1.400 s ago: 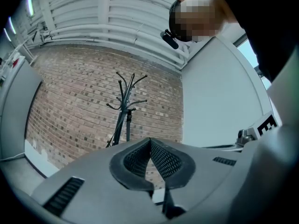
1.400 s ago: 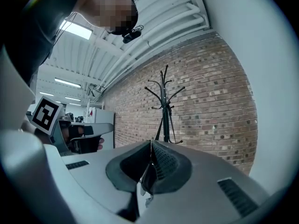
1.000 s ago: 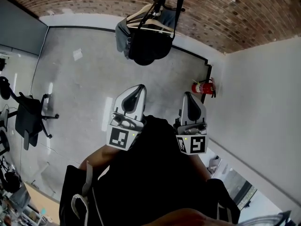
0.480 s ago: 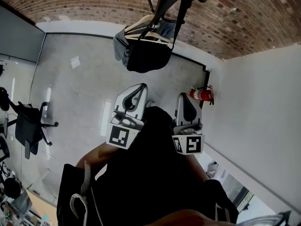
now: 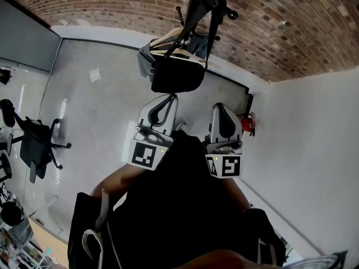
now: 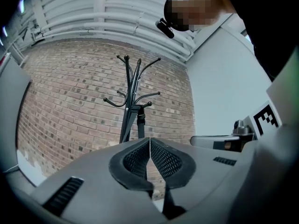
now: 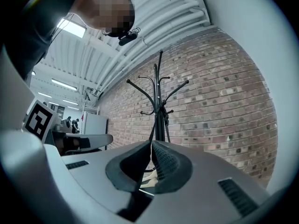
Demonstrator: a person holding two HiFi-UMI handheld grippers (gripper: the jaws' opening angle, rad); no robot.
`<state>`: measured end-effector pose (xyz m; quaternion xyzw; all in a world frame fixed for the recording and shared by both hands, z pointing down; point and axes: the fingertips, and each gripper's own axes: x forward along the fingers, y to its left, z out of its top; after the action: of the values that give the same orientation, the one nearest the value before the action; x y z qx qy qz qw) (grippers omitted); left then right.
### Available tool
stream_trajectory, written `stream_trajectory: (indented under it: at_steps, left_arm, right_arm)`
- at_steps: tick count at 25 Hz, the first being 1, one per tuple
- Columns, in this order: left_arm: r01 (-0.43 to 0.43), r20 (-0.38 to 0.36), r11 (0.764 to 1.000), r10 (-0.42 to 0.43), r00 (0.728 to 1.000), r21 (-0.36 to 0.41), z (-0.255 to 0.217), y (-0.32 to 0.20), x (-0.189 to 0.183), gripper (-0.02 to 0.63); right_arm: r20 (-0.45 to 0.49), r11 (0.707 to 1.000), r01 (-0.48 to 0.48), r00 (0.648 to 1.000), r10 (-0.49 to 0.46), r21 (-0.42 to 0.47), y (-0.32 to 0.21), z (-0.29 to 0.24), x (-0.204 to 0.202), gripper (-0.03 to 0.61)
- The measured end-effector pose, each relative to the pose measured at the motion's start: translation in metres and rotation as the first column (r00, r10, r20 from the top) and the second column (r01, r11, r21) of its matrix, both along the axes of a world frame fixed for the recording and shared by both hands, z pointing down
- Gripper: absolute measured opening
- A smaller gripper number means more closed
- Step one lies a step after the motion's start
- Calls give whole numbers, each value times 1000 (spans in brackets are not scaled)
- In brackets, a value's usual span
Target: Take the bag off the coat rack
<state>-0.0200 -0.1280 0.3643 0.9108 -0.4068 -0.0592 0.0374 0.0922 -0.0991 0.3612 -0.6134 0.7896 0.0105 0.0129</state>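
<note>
A black bag (image 5: 176, 77) hangs by its straps from the black coat rack (image 5: 196, 7) against the brick wall. A pale wooden hanger (image 5: 178, 52) and a grey garment (image 5: 146, 58) hang beside it. My left gripper (image 5: 169, 98) is shut with nothing in it, just below the bag and apart from it. My right gripper (image 5: 221, 107) is level with it on the right, also shut and holding nothing. In the left gripper view the rack (image 6: 133, 92) and a strap (image 6: 140, 122) rise beyond the closed jaws. The right gripper view shows the rack (image 7: 160, 101) ahead.
A red fire extinguisher (image 5: 248, 122) stands by the white wall (image 5: 314, 150), at the corner just right of my right gripper. A black office chair (image 5: 36, 144) is far left on the grey floor (image 5: 95, 122). The person's dark clothing (image 5: 185, 206) fills the lower middle.
Both grippers have come closer to the hanging bag, the left one now just beneath it. The fire extinguisher is now partly hidden by the right gripper. Both sets of jaws have stayed closed.
</note>
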Motion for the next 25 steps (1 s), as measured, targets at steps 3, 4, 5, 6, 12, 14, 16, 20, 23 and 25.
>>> stream_trajectory:
  at_steps: [3,4,5,6,12,14,16,20,23,25]
  left_arm:
    - [19,-5,1000,-19,1000,5,-2,-12,3,21]
    - [24,-5,1000,-24,1000,2,-1,-16,4,23]
    - [31,-7,1000,-31,999,-4,0,-21,5,23]
    - [39,-9,999,-39,999,-12,1,-26,6,24]
    - [68,-48,997,-69,996,-30,-2,-56,18,118]
    - [72,-28,997,-73,997,-39,5,-63,21,118]
    - [89,-11,995,-90,996,-54,7,-72,24,118]
    - [130,-18,991,-131,991,-43,2,-93,21,118]
    - [160,-25,987,-160,987,-35,-2,-107,16,118]
    - [170,-11,985,-171,985,-28,-1,-115,16,118]
  right_arm:
    - [5,999,15,1000,-15,-29,-18,7,6,21]
    - [2,999,16,1000,-16,-35,-24,9,8,23]
    - [-1,999,17,1000,-17,-39,-29,10,10,23]
    - [-4,999,19,1000,-19,-44,-34,10,11,23]
    - [-4,997,45,999,-46,-57,-63,11,22,87]
    - [-2,996,56,998,-57,-66,-73,13,25,87]
    - [-4,995,68,998,-68,-75,-84,14,27,87]
    - [-8,994,78,997,-79,-76,-103,12,28,87]
    - [5,996,59,998,-59,-73,-117,13,35,87]
    - [13,996,52,999,-52,-76,-126,15,37,87]
